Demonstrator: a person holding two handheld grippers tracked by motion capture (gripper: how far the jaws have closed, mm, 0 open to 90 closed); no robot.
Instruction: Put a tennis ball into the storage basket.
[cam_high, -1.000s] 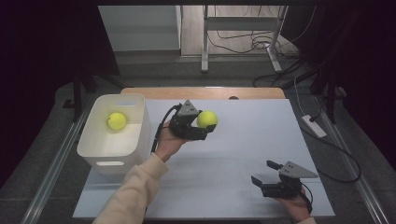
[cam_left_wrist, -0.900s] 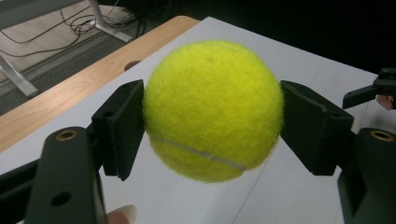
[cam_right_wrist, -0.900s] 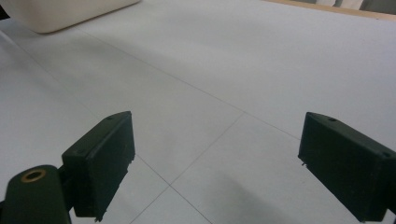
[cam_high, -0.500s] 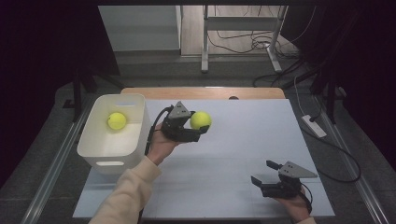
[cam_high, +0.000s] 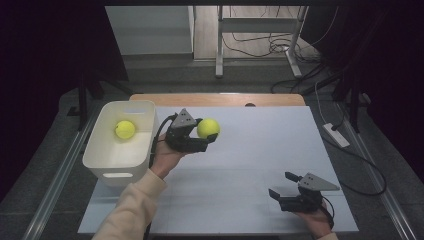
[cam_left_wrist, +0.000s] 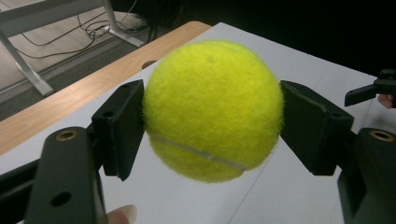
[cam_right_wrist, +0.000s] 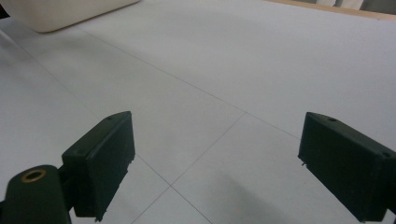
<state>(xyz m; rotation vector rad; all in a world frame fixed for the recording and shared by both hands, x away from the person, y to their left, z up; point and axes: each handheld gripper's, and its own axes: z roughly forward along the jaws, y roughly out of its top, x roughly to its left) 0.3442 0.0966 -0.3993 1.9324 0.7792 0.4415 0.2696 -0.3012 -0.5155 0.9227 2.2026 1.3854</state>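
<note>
A yellow tennis ball (cam_high: 208, 128) hangs above the white mat, with my left gripper (cam_high: 206, 135) shut on it. In the left gripper view both black pads (cam_left_wrist: 122, 126) press the sides of the ball (cam_left_wrist: 212, 109). To its left stands a white bin (cam_high: 100, 160), and a second tennis ball (cam_high: 125, 129) lies inside it. My right gripper (cam_high: 281, 184) rests low over the mat's near right corner. It is open, and nothing is between its jaws (cam_right_wrist: 219, 154).
The white mat (cam_high: 250, 150) covers a wooden table whose far edge (cam_high: 220, 99) shows. A white power strip (cam_high: 336, 135) and cable lie on the floor to the right. A desk frame and cables stand beyond the table.
My left gripper has carried the tennis ball a little to the left, towards the bin. The right gripper has stayed where it was.
</note>
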